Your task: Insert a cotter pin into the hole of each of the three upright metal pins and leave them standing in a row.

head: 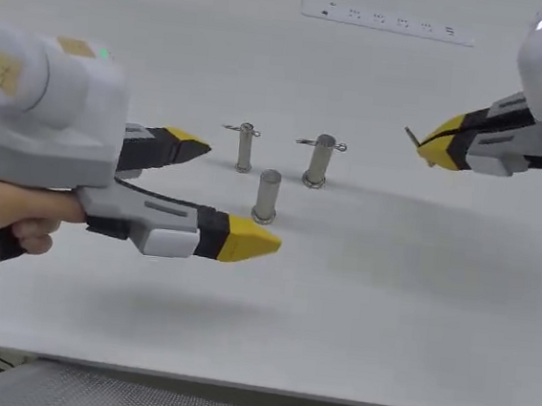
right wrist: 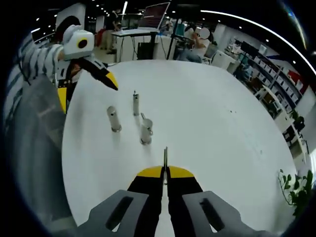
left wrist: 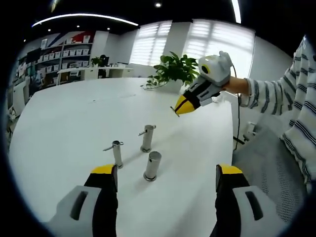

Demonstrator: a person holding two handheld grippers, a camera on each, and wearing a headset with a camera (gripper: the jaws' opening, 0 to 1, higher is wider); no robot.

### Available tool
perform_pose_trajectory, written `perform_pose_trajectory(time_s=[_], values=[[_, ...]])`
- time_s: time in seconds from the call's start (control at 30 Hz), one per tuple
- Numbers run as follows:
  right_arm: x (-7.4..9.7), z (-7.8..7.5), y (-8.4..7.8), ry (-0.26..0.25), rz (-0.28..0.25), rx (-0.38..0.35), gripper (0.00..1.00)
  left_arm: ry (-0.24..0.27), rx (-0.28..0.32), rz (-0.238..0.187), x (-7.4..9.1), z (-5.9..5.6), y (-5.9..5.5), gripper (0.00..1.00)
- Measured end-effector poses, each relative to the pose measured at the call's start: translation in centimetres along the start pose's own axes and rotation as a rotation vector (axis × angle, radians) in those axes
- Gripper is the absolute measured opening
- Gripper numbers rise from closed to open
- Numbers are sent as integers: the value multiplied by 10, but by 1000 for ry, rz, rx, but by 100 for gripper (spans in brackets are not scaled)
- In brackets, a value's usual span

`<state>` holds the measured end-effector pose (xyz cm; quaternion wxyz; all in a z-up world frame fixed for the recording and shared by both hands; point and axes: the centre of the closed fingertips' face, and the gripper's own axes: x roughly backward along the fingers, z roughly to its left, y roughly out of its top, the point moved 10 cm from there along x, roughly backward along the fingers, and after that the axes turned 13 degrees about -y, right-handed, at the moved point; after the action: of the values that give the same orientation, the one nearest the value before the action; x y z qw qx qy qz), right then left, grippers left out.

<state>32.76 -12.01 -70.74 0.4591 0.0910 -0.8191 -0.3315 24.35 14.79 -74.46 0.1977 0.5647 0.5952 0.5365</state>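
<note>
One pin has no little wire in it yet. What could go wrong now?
The cotter pin is gripped just by its end in the shut right tool, so it might slip or twist. The bare metal pin stands free just ahead of the open left tool; a bump could topple it.

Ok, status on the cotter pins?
Left gripper open beside bare near pin. Right gripper shut on cotter pin. Two rear pins fitted. Nothing between.

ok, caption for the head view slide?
Right gripper holds a metal cotter pin; two upright silver metal pins are fitted, the nearest pin is bare, left gripper open near it.
</note>
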Motion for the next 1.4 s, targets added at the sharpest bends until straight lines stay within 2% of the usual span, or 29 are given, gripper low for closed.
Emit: perform_pose_trajectory(time_s=[0.1,0.2,0.3,0.37,0.43,0.53,0.6,0.7,0.8,0.93,1.07,1.3,1.37,1.4], values=[[5,8,5,2,-41,-6,2,-20,39,-8,-3,-1,4,78],[7,15,7,5,-69,-9,2,-22,45,-10,-5,-1,6,71],[7,20,7,14,-155,9,2,-33,74,-5,-7,-1,9,64],[6,23,5,21,-150,3,2,-45,103,13,-8,-2,9,59],[7,27,4,20,-158,7,2,-52,98,10,-9,-2,11,53],[7,34,4,21,-176,5,2,-63,126,-8,-12,-3,15,49],[9,40,5,20,-194,8,2,-62,111,-13,-14,-3,17,47],[12,48,8,27,-275,83,2,-68,105,-22,-17,-5,19,38],[11,55,7,35,-264,96,2,-87,113,-53,-21,-8,22,30],[10,61,8,29,-282,113,2,-118,118,-84,-27,-9,26,28],[11,69,12,24,-297,135,2,-185,195,-95,-32,-14,28,20],[10,80,17,15,-311,184,2,-207,271,-90,-40,-14,26,12],[10,83,19,17,-310,191,2,-201,282,-97,-42,-14,25,10],[10,85,19,14,-311,197,2,-205,312,-112,-43,-14,25,10]])
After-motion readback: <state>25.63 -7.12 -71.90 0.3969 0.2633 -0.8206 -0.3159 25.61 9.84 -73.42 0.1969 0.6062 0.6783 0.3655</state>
